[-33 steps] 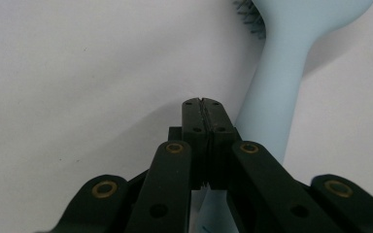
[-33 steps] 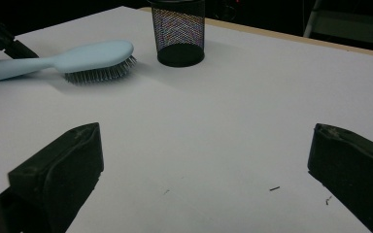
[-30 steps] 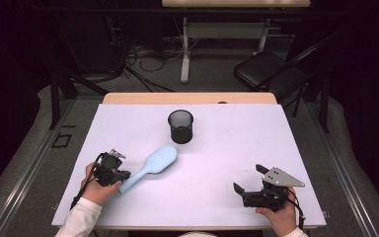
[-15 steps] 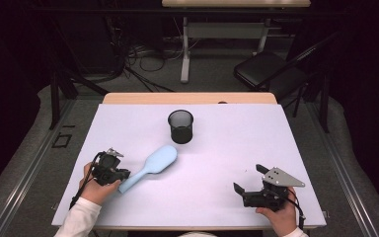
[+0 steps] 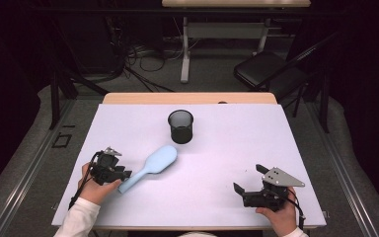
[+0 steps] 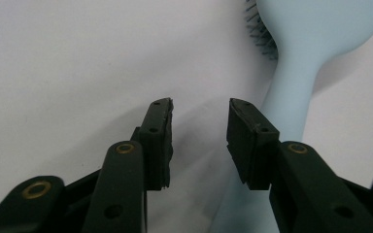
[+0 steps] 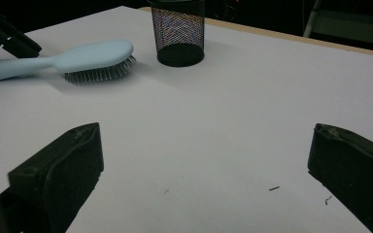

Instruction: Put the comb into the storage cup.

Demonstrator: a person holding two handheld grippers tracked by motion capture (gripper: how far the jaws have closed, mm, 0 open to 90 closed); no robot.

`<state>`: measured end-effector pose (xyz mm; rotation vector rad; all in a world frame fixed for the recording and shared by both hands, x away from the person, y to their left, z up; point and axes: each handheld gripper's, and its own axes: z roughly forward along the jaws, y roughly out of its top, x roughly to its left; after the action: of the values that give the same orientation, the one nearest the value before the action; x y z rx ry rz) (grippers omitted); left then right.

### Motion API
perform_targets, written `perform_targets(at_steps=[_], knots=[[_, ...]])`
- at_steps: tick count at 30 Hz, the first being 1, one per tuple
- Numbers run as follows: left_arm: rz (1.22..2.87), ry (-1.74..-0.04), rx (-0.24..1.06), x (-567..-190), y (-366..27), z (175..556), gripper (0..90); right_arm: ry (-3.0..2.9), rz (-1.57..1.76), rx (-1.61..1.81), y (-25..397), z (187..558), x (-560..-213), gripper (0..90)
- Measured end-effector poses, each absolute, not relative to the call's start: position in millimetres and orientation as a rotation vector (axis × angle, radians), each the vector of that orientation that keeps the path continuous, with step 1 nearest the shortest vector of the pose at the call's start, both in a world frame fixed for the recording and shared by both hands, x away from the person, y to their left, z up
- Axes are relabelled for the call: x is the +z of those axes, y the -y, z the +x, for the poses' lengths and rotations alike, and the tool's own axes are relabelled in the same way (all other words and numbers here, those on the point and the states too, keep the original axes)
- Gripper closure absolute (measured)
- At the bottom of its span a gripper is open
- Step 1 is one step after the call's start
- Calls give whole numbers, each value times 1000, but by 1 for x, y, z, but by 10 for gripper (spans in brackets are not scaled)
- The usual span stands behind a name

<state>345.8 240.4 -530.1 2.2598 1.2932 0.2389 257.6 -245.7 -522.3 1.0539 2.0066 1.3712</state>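
Observation:
A light blue hairbrush (image 5: 150,166) lies bristles down on the white table (image 5: 227,148), its handle pointing toward my left gripper (image 5: 124,174). In the left gripper view the jaws stand open around bare table, with the hairbrush (image 6: 296,73) handle just beside and partly behind the right-hand jaw. A black mesh cup (image 5: 180,126) stands upright behind the brush. My right gripper (image 5: 246,178) rests near the front right of the table, jaws wide open on nothing. From the right gripper view I see the hairbrush (image 7: 63,60) and the mesh cup (image 7: 178,31) farther off.
A wooden strip (image 5: 187,98) runs along the table's far edge. Beyond it stand a black chair (image 5: 271,69) and a desk frame with cables on the floor. Bare table lies between the two grippers.

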Motion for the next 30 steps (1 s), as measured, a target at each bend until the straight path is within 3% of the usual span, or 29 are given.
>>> perform_targets(at_steps=[12, 30], knots=[[2198, -1297, 265, -529, -243, 347, 419, -2013, 1055, 1369, 245, 258, -522, 0], [2164, -1274, 276, -527, -246, 349, 354, -2010, 1054, 1369, 245, 258, -523, 0]])
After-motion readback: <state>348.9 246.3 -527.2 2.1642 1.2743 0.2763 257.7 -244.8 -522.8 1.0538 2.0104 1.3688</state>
